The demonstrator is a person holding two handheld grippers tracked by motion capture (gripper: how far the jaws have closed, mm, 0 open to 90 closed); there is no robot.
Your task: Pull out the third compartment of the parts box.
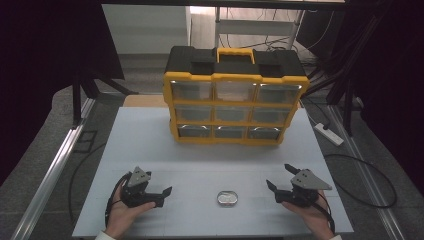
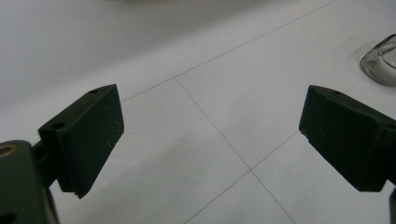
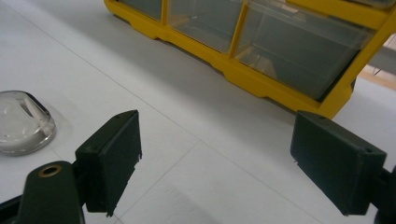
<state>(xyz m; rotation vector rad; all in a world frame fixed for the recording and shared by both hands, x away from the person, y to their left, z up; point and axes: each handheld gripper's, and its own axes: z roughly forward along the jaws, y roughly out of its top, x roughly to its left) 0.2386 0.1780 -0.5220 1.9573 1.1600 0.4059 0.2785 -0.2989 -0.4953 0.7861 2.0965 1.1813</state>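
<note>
So, two grippers, one in each hand, both low over the near edge of the white table (image 1: 150, 145). The left gripper (image 1: 159, 196) sits at the near left, jaws spread wide apart with nothing between them; in the left gripper view (image 2: 210, 140) only bare tabletop with thin seam lines lies in the gap. The right gripper (image 1: 281, 182) sits at the near right, jaws also wide apart and empty; the right gripper view (image 3: 215, 158) shows table surface between them.

One small clear container (image 1: 228, 198), oval with a rounded lid, rests on the table between the two grippers, near the front edge, touching neither. It appears at the far right edge of the left gripper view (image 2: 382, 63) and at the left of the right gripper view (image 3: 22, 122); something pale may be inside, but it is too blurred to tell.

One yellow and black organiser (image 1: 235, 97) stands upright at the far middle of the table, well apart from the grippers. It has one yellow handle on top and nine clear drawers, three rows of three, all pushed in. Its bottom row shows in the right gripper view (image 3: 261, 46).

One white power strip (image 1: 329, 134) lies on the floor to the right of the table.
</note>
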